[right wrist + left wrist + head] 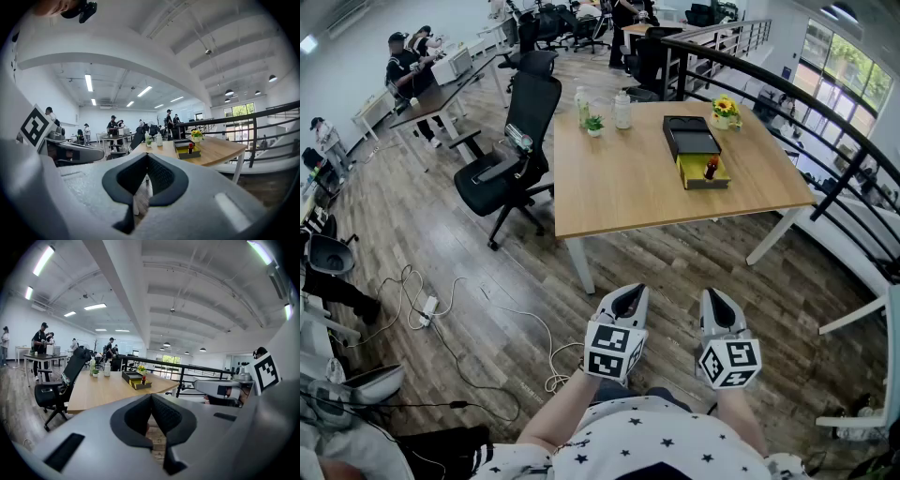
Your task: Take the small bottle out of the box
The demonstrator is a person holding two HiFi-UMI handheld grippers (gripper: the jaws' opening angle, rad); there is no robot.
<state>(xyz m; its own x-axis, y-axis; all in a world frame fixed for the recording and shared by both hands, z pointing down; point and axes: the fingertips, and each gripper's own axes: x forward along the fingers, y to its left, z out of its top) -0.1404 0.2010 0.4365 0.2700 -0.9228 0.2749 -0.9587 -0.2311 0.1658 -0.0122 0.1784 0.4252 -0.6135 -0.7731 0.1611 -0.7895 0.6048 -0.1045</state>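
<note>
- While it stands upright in the open yellow box (701,180), the small bottle (711,168) is on the right part of the wooden table (619,187).
- A black lid (691,137) lies touching the box's far side.
- Near us, well apart from the table, our left gripper (629,293) and right gripper (713,296) are both clenched, holding nothing.

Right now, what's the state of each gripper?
Left gripper: closed, holding nothing.
Right gripper: closed, holding nothing.
</note>
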